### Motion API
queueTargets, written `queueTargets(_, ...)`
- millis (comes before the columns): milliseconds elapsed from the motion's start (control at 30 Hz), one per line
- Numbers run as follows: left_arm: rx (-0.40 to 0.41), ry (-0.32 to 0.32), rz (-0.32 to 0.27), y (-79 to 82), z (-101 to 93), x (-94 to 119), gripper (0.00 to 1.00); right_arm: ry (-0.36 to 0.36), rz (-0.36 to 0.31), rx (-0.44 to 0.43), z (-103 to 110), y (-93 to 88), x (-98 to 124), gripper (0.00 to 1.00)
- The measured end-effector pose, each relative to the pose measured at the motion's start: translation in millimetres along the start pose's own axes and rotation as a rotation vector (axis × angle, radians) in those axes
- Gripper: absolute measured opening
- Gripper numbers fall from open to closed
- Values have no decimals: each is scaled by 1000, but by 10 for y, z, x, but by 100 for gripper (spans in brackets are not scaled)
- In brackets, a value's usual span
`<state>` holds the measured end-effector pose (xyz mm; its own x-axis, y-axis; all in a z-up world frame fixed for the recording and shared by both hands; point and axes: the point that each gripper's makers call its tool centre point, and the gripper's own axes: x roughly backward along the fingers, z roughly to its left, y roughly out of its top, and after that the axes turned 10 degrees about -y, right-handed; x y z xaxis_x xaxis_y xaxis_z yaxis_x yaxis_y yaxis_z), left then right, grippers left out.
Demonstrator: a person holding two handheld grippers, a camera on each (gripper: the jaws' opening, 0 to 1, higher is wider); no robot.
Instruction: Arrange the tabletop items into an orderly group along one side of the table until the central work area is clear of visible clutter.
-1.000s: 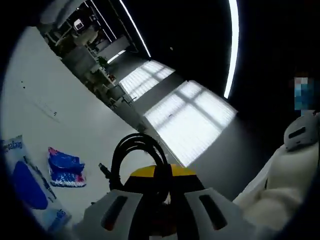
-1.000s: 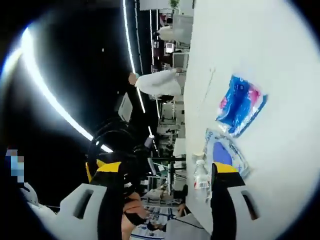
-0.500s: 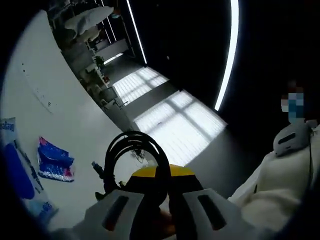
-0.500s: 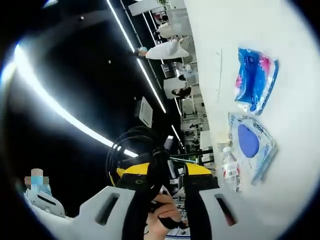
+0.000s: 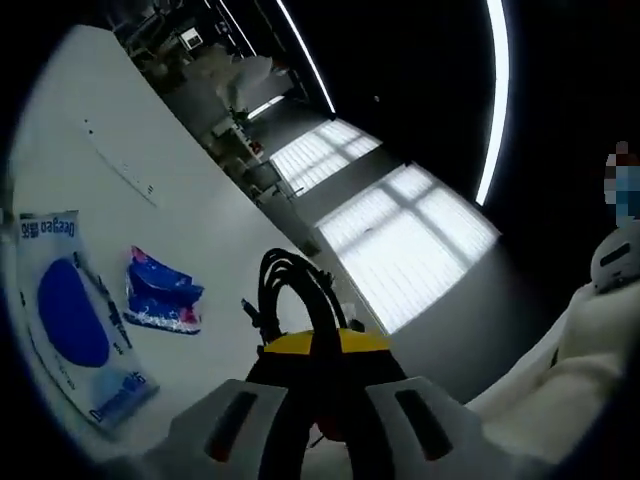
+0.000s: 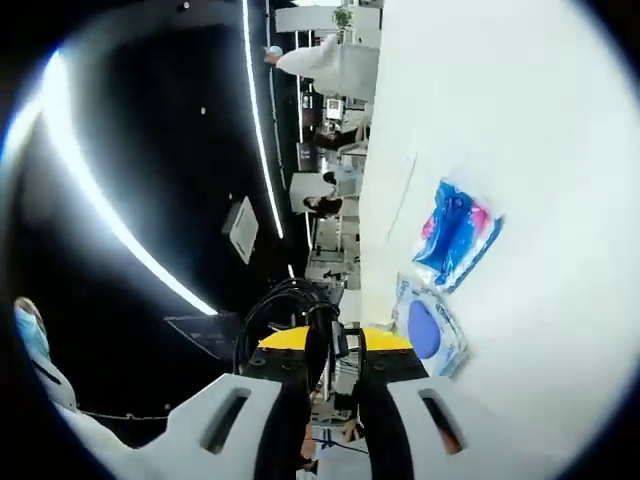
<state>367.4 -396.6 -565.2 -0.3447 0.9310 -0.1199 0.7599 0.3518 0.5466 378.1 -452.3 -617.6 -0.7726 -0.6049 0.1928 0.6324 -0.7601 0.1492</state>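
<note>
A coiled black cable (image 5: pixel 293 293) stands up between the jaws of my left gripper (image 5: pixel 322 362), which is shut on it. The same kind of black coil (image 6: pixel 288 306) sits in my right gripper (image 6: pixel 335 358), also shut on it. On the white table (image 5: pixel 90 150) lie a blue-and-pink packet (image 5: pixel 160 296) and a white pouch with a blue oval (image 5: pixel 72 332), side by side and left of the left gripper. In the right gripper view the packet (image 6: pixel 455 232) and pouch (image 6: pixel 428 335) lie on the table (image 6: pixel 530 120) to the right of the jaws.
A person in white clothing (image 5: pixel 590 330) stands close on the right of the left gripper view. Another person in white (image 6: pixel 330 62) stands beyond the table's far end among desks and equipment. The room behind is dark with bright strip lights.
My right gripper, open a second ago with the cable beside it, has shut on the cable. The left gripper has kept its hold. Both views have swung.
</note>
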Motion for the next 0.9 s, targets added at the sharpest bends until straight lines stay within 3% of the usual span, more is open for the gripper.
queueTargets(167,14,99,54,-147,229,39,3,-78,-43,202,-69,192,25,14)
queueTargets(233,28,113,53,-176,276,50,3,-116,-57,214,-124,252,53,12)
queueTargets(267,33,124,63,-198,298,58,3,-95,-48,216,-89,242,53,12)
queueTargets(300,35,141,74,-232,344,62,3,-128,-47,299,-140,250,60,12)
queueTargets(333,33,137,74,-236,345,55,3,-146,-38,326,-164,246,53,11)
queueTargets(433,33,144,67,-241,376,22,3,-148,-54,315,-169,293,48,11)
queueTargets(500,63,176,72,-279,464,13,3,-188,-55,341,-256,320,48,11)
queueTargets(633,42,305,181,-469,718,92,3,-230,-22,394,-373,303,70,11)
queueTargets(667,46,306,185,-480,723,92,3,-251,-17,423,-423,296,80,11)
queueTargets(767,83,299,154,-477,775,65,2,-255,-26,388,-462,312,79,11)
queueTargets(867,92,327,178,-534,832,49,2,-291,-17,429,-531,329,85,11)
queueTargets(900,77,354,214,-591,874,45,3,-312,-11,453,-560,329,92,11)
